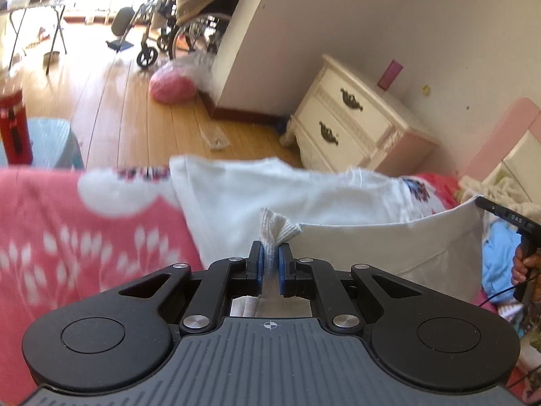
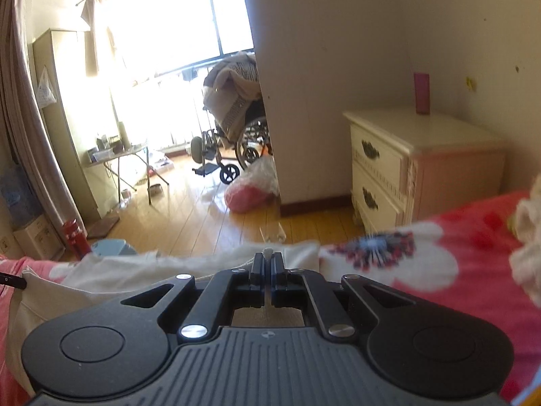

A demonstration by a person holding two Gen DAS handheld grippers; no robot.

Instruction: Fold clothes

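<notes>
A white garment (image 1: 277,196) lies spread on a pink flowered bedspread (image 1: 84,237). My left gripper (image 1: 270,253) is shut on a ribbed white edge of the garment (image 1: 275,228), which sticks up between the blue pads. A lifted fold of the cloth stretches rightward toward the other gripper, seen at the right edge (image 1: 507,218) with a hand on its handle. In the right wrist view, my right gripper (image 2: 268,257) is shut on a thin edge of the same white garment (image 2: 152,267), which trails off to the left over the bed.
A cream nightstand (image 1: 355,118) with a pink cup (image 2: 421,93) stands beside the bed. On the wooden floor are a pink bag (image 1: 172,84), a wheelchair (image 1: 175,27), a folding table (image 2: 125,159), a red bottle (image 1: 13,125) and a light blue stool (image 1: 50,142). Blue and cream cloths (image 1: 497,253) lie at right.
</notes>
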